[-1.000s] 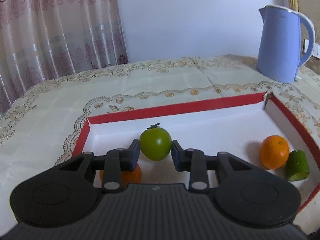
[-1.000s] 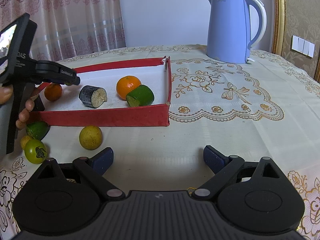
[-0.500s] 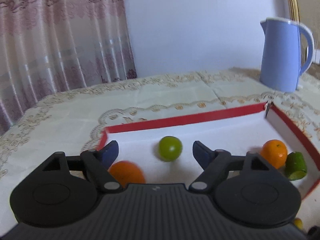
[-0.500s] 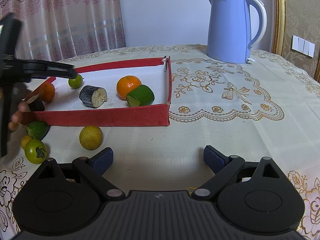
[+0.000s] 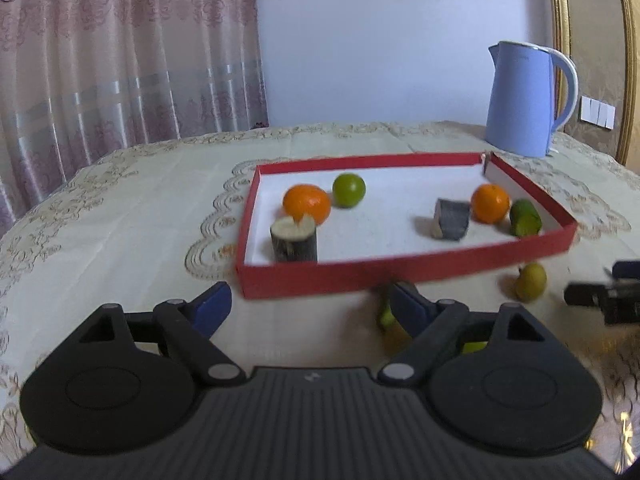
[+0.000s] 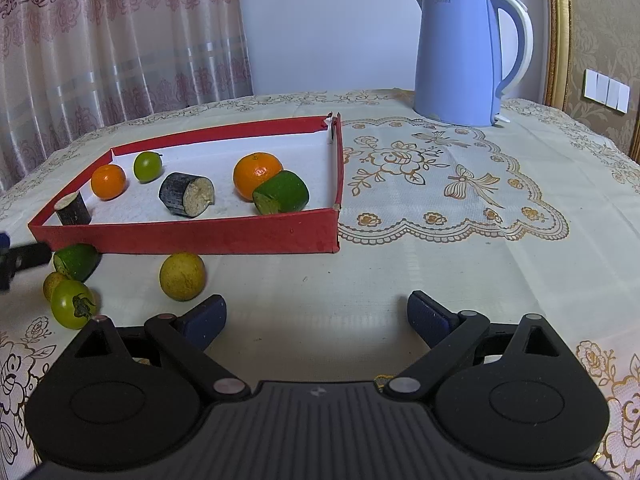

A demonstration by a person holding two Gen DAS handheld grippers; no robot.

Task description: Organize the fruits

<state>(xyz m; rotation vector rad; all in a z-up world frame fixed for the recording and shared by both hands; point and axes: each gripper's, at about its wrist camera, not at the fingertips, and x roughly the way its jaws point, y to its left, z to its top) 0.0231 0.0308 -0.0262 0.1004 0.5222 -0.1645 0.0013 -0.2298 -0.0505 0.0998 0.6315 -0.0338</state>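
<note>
Left gripper (image 5: 306,306): spread, empty, now withdrawn outside the box.
Right gripper (image 6: 316,316): spread, idle.
Loose fruit: yellow lime (image 6: 182,276) and others before the wall, pending.
Red box (image 6: 200,236): green tomato (image 5: 349,190) newly released, beside an orange (image 5: 307,204).

Home: curtains (image 6: 120,40), kettle (image 6: 460,60), embroidered tablecloth (image 6: 460,184)

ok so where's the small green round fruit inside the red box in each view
Left wrist view: the green round fruit sits upper centre, in the red box at its far left, just right of an orange.
Right wrist view: it sits left of centre, again at the box's far left, right of the same orange.
Shared landmark: the blue kettle stands beyond the box's right end.
</note>
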